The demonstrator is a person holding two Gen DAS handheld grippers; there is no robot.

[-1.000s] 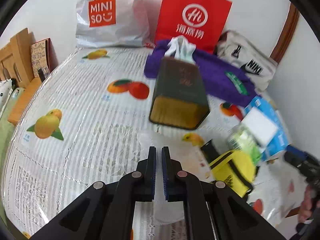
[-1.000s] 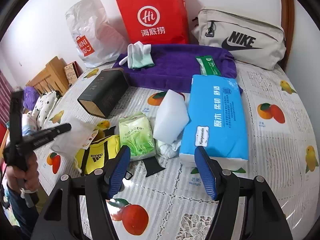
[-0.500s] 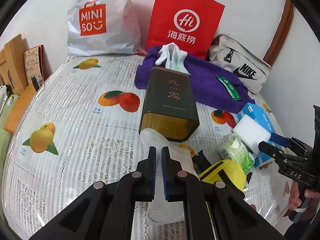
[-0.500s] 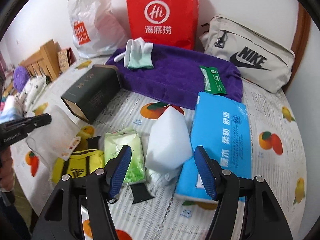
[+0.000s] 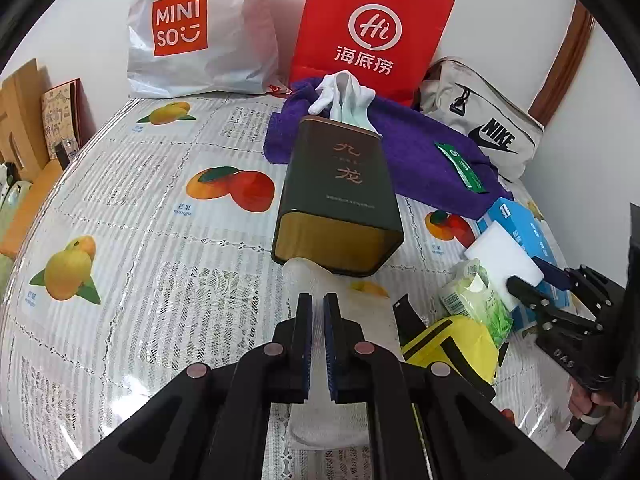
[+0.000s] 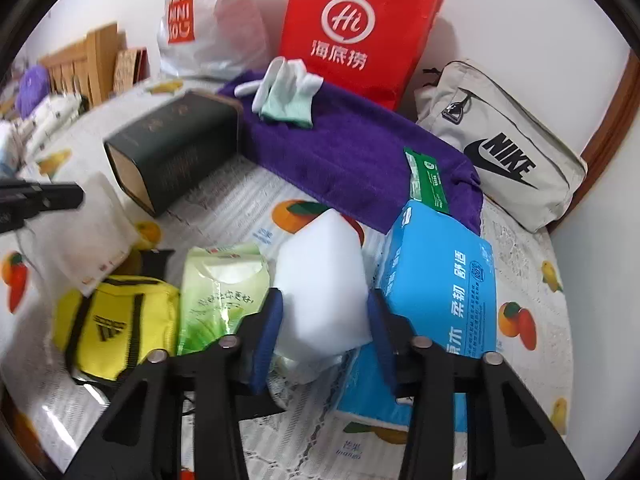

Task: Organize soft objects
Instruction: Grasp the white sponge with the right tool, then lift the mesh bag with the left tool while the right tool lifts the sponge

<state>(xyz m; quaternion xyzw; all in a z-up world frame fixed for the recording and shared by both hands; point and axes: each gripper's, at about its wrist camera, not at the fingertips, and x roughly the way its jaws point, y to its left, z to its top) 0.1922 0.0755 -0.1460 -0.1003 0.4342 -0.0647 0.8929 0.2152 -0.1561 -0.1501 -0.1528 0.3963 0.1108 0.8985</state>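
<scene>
Since the earlier frame the right hand-held gripper [image 6: 326,320] has come down over the white sponge block [image 6: 322,296], and its jaws have just been closing; the block now sits between the blue pads, which look to touch its sides. The left hand-held gripper [image 5: 317,344] has kept its place, jaws nearly together, pinching a thin translucent white pouch [image 5: 340,316] whose far end lies at the mouth of the tin.

The surface [image 5: 132,280] wears a clear cover printed with fruit. At its back stand a red paper bag [image 5: 372,32] and a white plastic shopping bag [image 5: 200,32], with a beige zip bag [image 6: 500,140] in the right corner. A purple towel [image 6: 360,152] lies in front of them, carrying a pair of white and mint gloves [image 6: 286,94] and a small green packet [image 6: 426,178]. A dark green tin [image 5: 340,196] lies on its side, open end facing the left camera, its far end against the towel's edge.

Nearer the right camera, a blue tissue pack [image 6: 440,280] lies just right of the sponge block, a green wet-wipe pack [image 6: 220,296] just left of it, and a yellow pouch [image 6: 116,320] further left.
</scene>
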